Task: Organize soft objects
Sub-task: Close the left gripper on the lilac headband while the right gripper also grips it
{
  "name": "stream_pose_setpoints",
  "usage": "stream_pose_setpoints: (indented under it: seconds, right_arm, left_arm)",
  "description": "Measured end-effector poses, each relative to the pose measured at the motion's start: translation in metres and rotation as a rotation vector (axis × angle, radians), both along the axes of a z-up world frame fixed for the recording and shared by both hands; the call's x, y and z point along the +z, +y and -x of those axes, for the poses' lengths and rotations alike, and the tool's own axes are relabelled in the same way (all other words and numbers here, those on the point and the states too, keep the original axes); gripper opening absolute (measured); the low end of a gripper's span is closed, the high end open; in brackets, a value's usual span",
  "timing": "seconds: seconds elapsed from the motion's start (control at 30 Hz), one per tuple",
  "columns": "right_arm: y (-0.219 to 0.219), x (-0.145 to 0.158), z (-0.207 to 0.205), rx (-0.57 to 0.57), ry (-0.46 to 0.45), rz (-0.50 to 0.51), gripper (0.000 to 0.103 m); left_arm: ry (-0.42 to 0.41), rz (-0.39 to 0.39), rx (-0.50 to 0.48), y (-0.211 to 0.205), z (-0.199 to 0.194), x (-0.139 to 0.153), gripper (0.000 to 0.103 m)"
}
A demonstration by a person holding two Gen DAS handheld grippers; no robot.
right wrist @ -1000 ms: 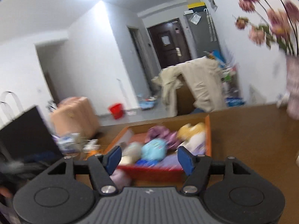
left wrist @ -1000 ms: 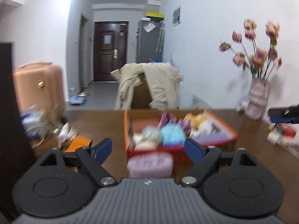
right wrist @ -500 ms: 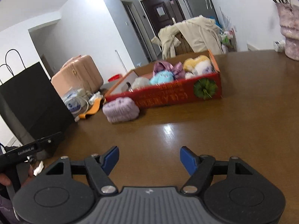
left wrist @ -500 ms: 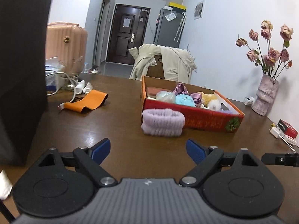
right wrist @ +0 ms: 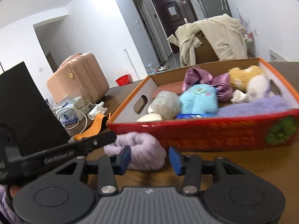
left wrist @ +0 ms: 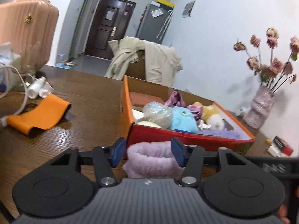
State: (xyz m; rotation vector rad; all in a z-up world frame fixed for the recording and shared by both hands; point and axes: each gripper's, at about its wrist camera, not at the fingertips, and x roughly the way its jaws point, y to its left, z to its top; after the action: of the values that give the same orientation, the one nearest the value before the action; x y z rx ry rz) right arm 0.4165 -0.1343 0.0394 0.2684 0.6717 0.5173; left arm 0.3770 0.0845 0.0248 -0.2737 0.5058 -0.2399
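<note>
Fingers, left gripper (left wrist: 147, 154): blue pads have just been closing and now stand at a middling gap, one on each side of the lilac fluffy roll (left wrist: 153, 159); the right pad touches the fluff, while contact on the left side cannot be told.
Fingers, right gripper (right wrist: 149, 157): also just closing, now half open; its left pad (right wrist: 124, 156) sits against the right end of the same roll, and the other pad hangs clear above bare wood.
Lilac roll: lies on the brown table (left wrist: 84, 112), just in front of the red box's near wall, not lifted.
Red box (right wrist: 214, 130): open cardboard tray holding a blue plush toy (right wrist: 199, 99), purple satin bows (right wrist: 207, 83), a yellow-and-white plush (right wrist: 248, 79) and a wrapped grey ball (right wrist: 165, 105).
Elsewhere on the table: orange cloth (left wrist: 38, 116) to the left, vase of dried roses (left wrist: 260, 108) at the far right.
</note>
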Motion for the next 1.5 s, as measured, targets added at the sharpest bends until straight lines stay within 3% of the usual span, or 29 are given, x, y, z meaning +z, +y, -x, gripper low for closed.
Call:
stream_pose_setpoints:
  seconds: [0.03, 0.1, 0.17, 0.27, 0.37, 0.4, 0.47, 0.57, 0.7, 0.73, 0.8, 0.87, 1.03, 1.17, 1.27, 1.5]
  right_arm:
    - [0.002, -0.002, -0.002, -0.001, -0.004, -0.003, 0.04]
    - [0.008, -0.006, -0.01, -0.005, 0.001, -0.001, 0.027]
    - [0.011, -0.01, -0.008, -0.009, -0.014, 0.022, 0.019]
    - [0.007, -0.012, 0.011, 0.01, -0.009, 0.036, 0.016]
    - [0.0, -0.013, 0.044, 0.049, 0.012, 0.091, 0.023]
    - [-0.005, -0.014, 0.054, 0.066, 0.021, 0.083, 0.035]
    - [-0.015, -0.014, 0.062, 0.055, 0.048, 0.043, 0.048]
    - [-0.021, -0.009, 0.06, 0.012, 0.015, 0.011, 0.048]
    - [-0.014, -0.018, 0.038, -0.016, 0.046, -0.05, 0.047]
    - [-0.011, -0.022, 0.032, -0.018, 0.058, -0.059, 0.046]
    - [-0.006, -0.029, 0.025, -0.028, 0.072, -0.058, 0.03]
    - [-0.003, -0.036, 0.024, -0.033, 0.078, -0.063, 0.029]
    - [-0.006, -0.045, 0.026, -0.024, 0.076, -0.084, 0.027]
    - [-0.006, -0.047, 0.027, -0.008, 0.064, -0.087, 0.027]
    - [-0.008, -0.038, 0.034, -0.005, 0.06, -0.076, 0.024]
    - [-0.055, 0.007, 0.088, -0.032, -0.073, -0.052, 0.023]
  left_arm:
    - [0.015, -0.001, -0.016, -0.001, -0.001, -0.001, 0.038]
    - [0.025, -0.013, -0.047, -0.002, 0.001, -0.003, 0.033]
    - [0.037, -0.01, -0.058, -0.002, 0.006, -0.004, 0.033]
    - [0.096, -0.054, -0.09, -0.005, 0.019, -0.004, 0.036]
    - [0.11, 0.032, -0.161, 0.007, 0.043, -0.014, 0.053]
    - [0.11, 0.055, -0.169, 0.01, 0.048, -0.014, 0.054]
    - [0.076, 0.115, -0.173, 0.018, 0.052, -0.01, 0.063]
    - [0.087, 0.177, -0.142, 0.026, 0.046, -0.01, 0.066]
    - [0.116, 0.145, -0.063, 0.022, 0.036, -0.018, 0.066]
    - [0.113, 0.134, -0.049, 0.021, 0.034, -0.019, 0.064]
    - [0.132, 0.149, -0.061, 0.018, 0.03, -0.022, 0.061]
    - [0.158, 0.13, -0.085, 0.012, 0.028, -0.026, 0.046]
    - [0.17, 0.078, -0.101, 0.003, 0.029, -0.028, 0.034]
    - [0.158, 0.079, -0.093, 0.002, 0.031, -0.028, 0.023]
    - [0.164, 0.101, -0.071, 0.0, 0.037, -0.024, 0.019]
    - [0.107, 0.2, -0.116, -0.039, 0.068, 0.004, 0.019]
